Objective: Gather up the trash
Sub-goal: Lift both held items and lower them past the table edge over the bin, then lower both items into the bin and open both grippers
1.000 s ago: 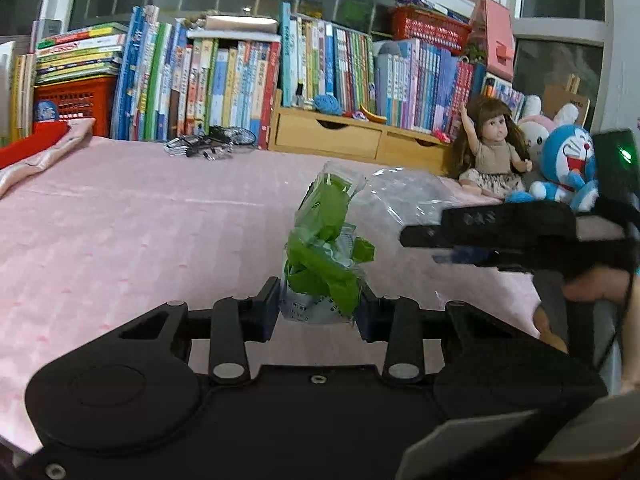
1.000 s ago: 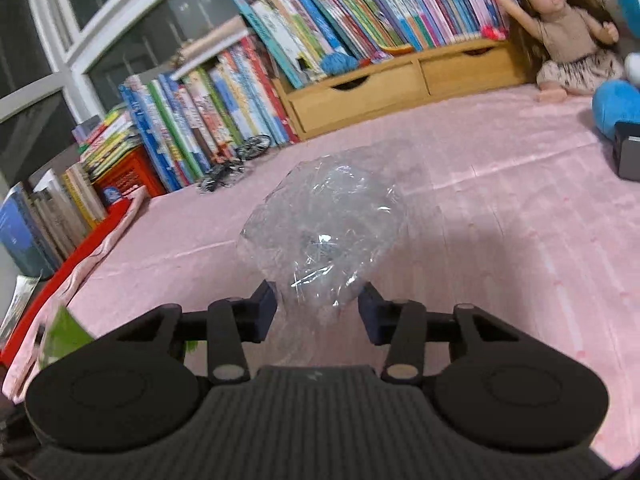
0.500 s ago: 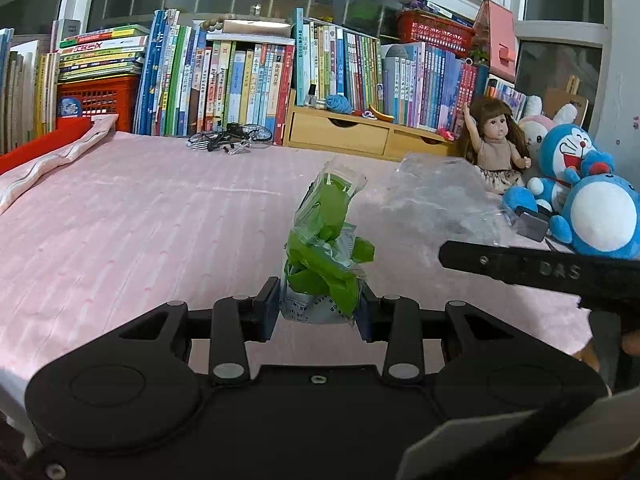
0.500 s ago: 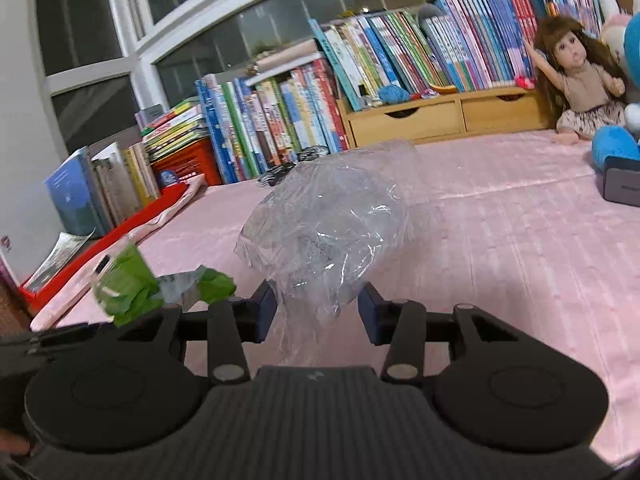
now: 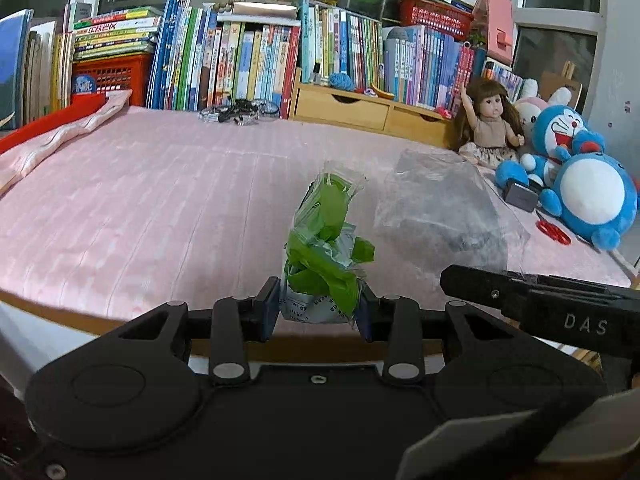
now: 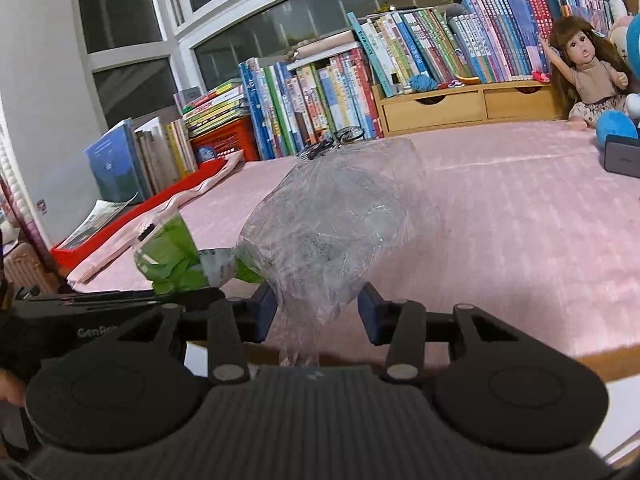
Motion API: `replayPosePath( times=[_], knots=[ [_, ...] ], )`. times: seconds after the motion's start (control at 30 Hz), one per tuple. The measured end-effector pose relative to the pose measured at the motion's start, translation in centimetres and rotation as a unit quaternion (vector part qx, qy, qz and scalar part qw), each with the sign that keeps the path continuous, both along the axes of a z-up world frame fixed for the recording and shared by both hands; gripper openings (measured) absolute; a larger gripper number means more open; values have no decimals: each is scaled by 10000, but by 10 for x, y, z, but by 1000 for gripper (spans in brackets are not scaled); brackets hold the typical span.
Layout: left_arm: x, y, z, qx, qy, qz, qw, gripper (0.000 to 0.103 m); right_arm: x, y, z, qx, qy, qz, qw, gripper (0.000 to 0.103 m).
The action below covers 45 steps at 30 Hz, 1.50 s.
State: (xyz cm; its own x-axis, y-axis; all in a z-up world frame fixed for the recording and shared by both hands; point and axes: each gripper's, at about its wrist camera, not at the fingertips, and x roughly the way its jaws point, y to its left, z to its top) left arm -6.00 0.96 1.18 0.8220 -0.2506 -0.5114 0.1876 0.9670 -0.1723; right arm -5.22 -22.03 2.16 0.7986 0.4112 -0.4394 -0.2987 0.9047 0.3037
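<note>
Green wrapper: we see a crumpled green wrapper with a white printed part at its bottom; it stands up between the pads of the left gripper, in the air above the near edge of the bed.
Clear bag: we see a clear plastic bag, wrinkled and puffed, with some dark thing inside that we cannot make out; it hangs above the near edge of the bed, and its lower end goes down between the fingers of the right gripper.
Left gripper: our left gripper pinches the white bottom of the green wrapper; both blue pads press on it.
Right gripper: our right gripper has its jaws partly closed around the narrow lower part of the clear bag, and the bag is carried there; the left pad touches the plastic, the right pad seems to stand just beside it.
Pose: both grippers point forward and a little down over the pink bed cover, side by side, the right one just to the right of the left one.
Far edge of the bed: a row of books, a doll and a blue plush toy at the far right corner.
</note>
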Motion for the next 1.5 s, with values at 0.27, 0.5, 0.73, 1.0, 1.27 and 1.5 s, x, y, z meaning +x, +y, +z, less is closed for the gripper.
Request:
replayPosePath(
  times=[0.27, 0.5, 0.73, 1.0, 1.27, 1.5],
  knots=[
    [-27, 4, -8, 92, 181, -88, 9998, 36, -33, 4, -11, -2, 172, 127, 9998, 48],
    [-48, 10, -21, 208, 501, -164, 9984, 36, -59, 3, -28, 111, 548, 143, 9983, 48],
    [-58, 13, -48, 274, 1073, -205, 9936, 36, -74, 4, -52, 200, 1043, 154, 9942, 46],
    [-54, 9, -82, 405, 1593, -265, 9860, 36, -84, 15, -83, 81, 1596, 240, 9869, 45],
    [-52, 10, -113, 502, 2093, -296, 9761, 36, -90, 21, -116, -15, 2333, 288, 9720, 44],
    [-48, 9, -126, 590, 2324, -341, 9702, 36, -85, 24, -128, -131, 2742, 308, 9611, 45]
  ],
)
